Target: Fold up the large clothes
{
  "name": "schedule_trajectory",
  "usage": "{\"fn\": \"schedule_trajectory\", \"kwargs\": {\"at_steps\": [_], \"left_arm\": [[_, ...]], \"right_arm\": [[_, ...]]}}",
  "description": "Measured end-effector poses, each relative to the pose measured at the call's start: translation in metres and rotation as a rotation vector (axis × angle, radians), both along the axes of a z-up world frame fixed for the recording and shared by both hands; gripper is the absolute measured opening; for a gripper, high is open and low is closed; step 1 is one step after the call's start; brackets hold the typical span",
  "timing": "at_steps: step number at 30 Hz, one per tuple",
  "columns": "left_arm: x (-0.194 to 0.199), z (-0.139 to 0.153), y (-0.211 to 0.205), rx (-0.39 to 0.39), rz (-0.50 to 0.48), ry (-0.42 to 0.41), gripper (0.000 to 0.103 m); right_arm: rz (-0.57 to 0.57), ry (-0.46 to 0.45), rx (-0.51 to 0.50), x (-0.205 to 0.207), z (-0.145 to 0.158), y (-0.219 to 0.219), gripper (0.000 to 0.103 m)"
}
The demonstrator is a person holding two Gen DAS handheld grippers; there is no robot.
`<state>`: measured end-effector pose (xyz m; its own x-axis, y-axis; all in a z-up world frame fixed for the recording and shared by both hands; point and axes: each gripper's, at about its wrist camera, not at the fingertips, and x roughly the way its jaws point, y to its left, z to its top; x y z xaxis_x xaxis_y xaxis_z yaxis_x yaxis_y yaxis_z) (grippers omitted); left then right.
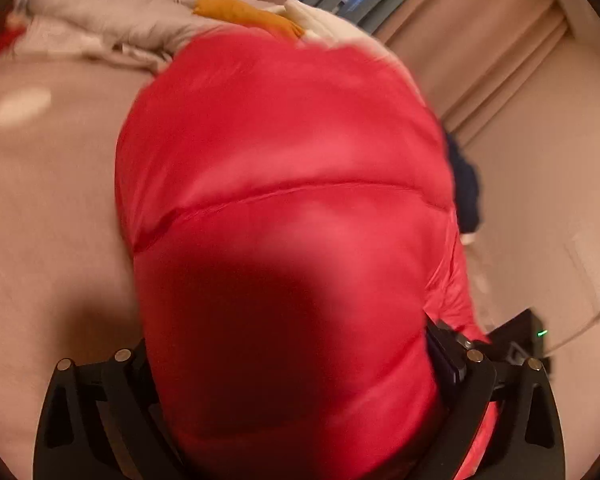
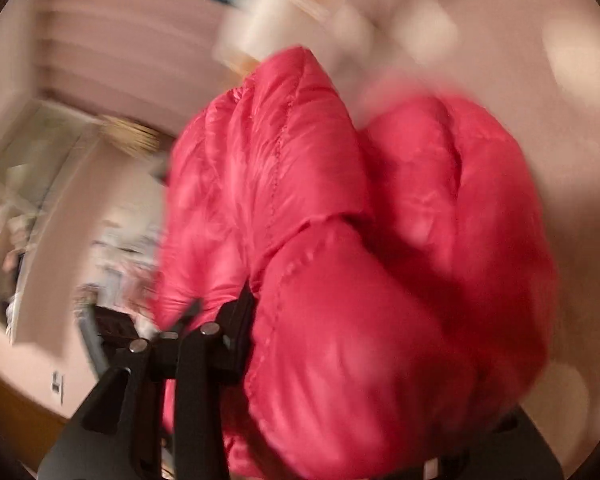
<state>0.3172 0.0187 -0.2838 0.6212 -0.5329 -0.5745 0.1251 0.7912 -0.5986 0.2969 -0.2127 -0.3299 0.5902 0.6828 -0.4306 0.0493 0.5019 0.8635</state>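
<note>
A puffy red down jacket [image 1: 284,208] fills the middle of the left wrist view and hangs over the left gripper [image 1: 300,392], whose fingertips are hidden under the fabric; only its black arms show at both sides. In the right wrist view the same red jacket [image 2: 340,240] bulges over the right gripper [image 2: 292,360]. One black finger [image 2: 240,312] presses into a fold of the jacket; the other finger is hidden behind the cloth. The view is blurred by motion.
A beige bed surface [image 1: 52,208] lies under the jacket. A pile of white and orange clothes [image 1: 148,20] sits at the far edge. A dark blue garment [image 1: 466,192] shows at the jacket's right. Room furniture [image 2: 60,208] appears blurred at the left.
</note>
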Motion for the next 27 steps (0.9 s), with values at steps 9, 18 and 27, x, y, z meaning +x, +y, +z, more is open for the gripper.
{"fn": "schedule_trajectory", "kwargs": {"at_steps": [9, 18, 27], "left_arm": [[-0.037, 0.049, 0.005, 0.225, 0.075, 0.011, 0.100], [-0.150, 0.144, 0.029, 0.525, 0.294, -0.231, 0.100], [-0.227, 0.219, 0.004, 0.616, 0.294, -0.432, 0.102]], "right_arm": [[0.078, -0.018, -0.277, -0.014, 0.059, 0.002, 0.056], [0.024, -0.193, -0.474, -0.106, 0.148, -0.011, 0.071], [-0.027, -0.487, -0.786, -0.203, 0.250, 0.024, 0.103]]}}
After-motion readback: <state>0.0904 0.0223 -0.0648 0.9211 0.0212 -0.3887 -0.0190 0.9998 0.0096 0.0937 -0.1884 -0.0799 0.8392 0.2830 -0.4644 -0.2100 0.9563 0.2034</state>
